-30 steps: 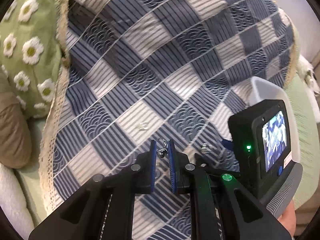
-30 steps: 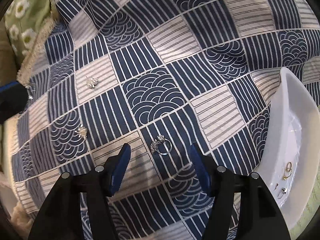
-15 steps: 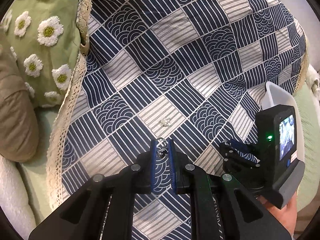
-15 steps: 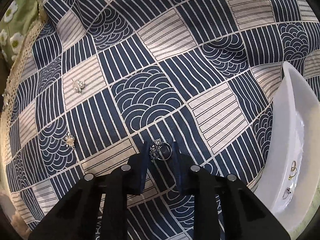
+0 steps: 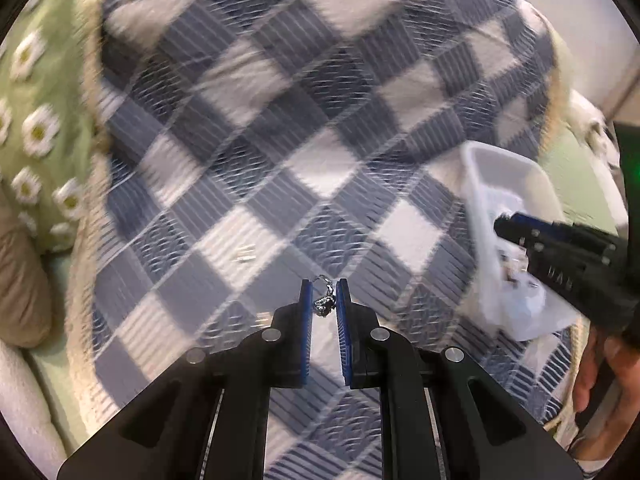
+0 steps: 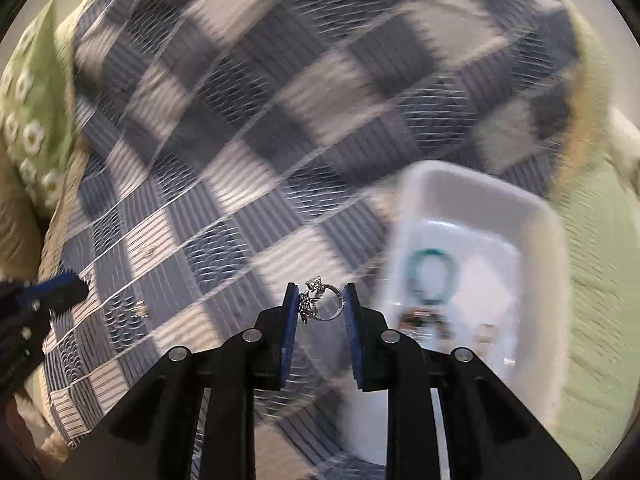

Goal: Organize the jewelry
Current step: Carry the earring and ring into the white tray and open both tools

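My left gripper point(image 5: 324, 298) is shut on a small silver earring point(image 5: 325, 304), held above the blue and white checked cloth point(image 5: 280, 128). My right gripper point(image 6: 322, 304) is shut on a silver ring point(image 6: 326, 300) with a flower-shaped top, held in the air just left of the white tray point(image 6: 532, 216). The tray holds a teal ring point(image 6: 430, 280) and several small blurred pieces. In the left wrist view the right gripper point(image 5: 508, 226) is over the tray point(image 5: 500, 168). Two small silver pieces point(image 6: 142, 312) lie on the cloth at left.
A green cushion with white daisies point(image 5: 36, 120) lies at the left edge of the cloth. One more small silver piece point(image 5: 245, 257) lies on a white square. A pale green surface point(image 6: 600, 260) lies to the right of the tray. Both views are motion-blurred.
My right gripper closed on the ring, lifted it off the cloth and carried it right toward the tray. My left gripper, still holding its earring, has moved too.
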Motion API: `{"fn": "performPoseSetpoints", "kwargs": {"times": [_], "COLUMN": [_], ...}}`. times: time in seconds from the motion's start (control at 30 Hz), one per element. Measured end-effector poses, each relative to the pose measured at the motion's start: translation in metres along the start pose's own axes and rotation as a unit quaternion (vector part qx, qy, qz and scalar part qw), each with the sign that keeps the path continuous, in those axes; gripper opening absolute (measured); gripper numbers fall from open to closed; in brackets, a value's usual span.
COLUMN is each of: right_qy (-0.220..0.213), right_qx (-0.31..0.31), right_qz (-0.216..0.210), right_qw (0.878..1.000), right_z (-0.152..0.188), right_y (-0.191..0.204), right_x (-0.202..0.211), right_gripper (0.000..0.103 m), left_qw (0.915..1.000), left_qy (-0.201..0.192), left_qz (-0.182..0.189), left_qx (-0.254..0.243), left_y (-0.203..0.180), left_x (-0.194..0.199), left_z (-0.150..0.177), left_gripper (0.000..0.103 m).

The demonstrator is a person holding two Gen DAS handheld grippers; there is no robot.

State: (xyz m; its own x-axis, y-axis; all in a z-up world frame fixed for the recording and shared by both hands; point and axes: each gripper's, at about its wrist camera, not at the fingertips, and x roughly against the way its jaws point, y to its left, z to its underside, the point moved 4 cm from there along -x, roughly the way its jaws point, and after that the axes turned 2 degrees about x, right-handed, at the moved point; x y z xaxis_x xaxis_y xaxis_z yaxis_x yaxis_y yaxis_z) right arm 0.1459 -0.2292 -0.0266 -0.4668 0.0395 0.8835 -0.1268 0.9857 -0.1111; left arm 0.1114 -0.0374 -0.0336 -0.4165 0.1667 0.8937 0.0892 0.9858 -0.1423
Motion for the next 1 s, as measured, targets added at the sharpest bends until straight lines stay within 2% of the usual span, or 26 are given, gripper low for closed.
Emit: {"fn": "performPoseSetpoints", "kwargs": {"times": [0.13, 0.33, 0.5, 0.7, 1.0], "right_qy": [-0.007, 0.019, 0.05, 0.082, 0.085], "right_qx": [-0.053, -0.102, -0.133, -0.143, -0.148], "right_qz": [0.039, 0.054, 0.048, 0.041, 0.038], "right_qw": [0.998, 0.993, 0.989, 0.985, 0.985], "right_z": [0.005, 0.022, 0.035, 0.038, 0.038], "right_y": [-0.057, -0.122, -0.159, -0.164, -0.158], "right_x": [0.002, -0.023, -0.056, -0.089, -0.092], "right_gripper": [0.023, 0.023, 0.023, 0.024, 0.024], "left_qw": [0.9989, 0.9943, 0.9901, 0.9873, 0.9864], "left_qy": [0.007, 0.037, 0.063, 0.087, 0.093], "left_qz": [0.039, 0.084, 0.082, 0.074, 0.066], "left_qx": [-0.023, -0.054, -0.095, -0.111, -0.118], "left_y": [-0.061, -0.155, -0.209, -0.232, -0.234], "left_x": [-0.011, -0.056, -0.097, -0.132, -0.147], "left_z": [-0.007, -0.009, -0.001, 0.009, 0.019], "left_gripper": [0.011, 0.011, 0.011, 0.011, 0.012]}}
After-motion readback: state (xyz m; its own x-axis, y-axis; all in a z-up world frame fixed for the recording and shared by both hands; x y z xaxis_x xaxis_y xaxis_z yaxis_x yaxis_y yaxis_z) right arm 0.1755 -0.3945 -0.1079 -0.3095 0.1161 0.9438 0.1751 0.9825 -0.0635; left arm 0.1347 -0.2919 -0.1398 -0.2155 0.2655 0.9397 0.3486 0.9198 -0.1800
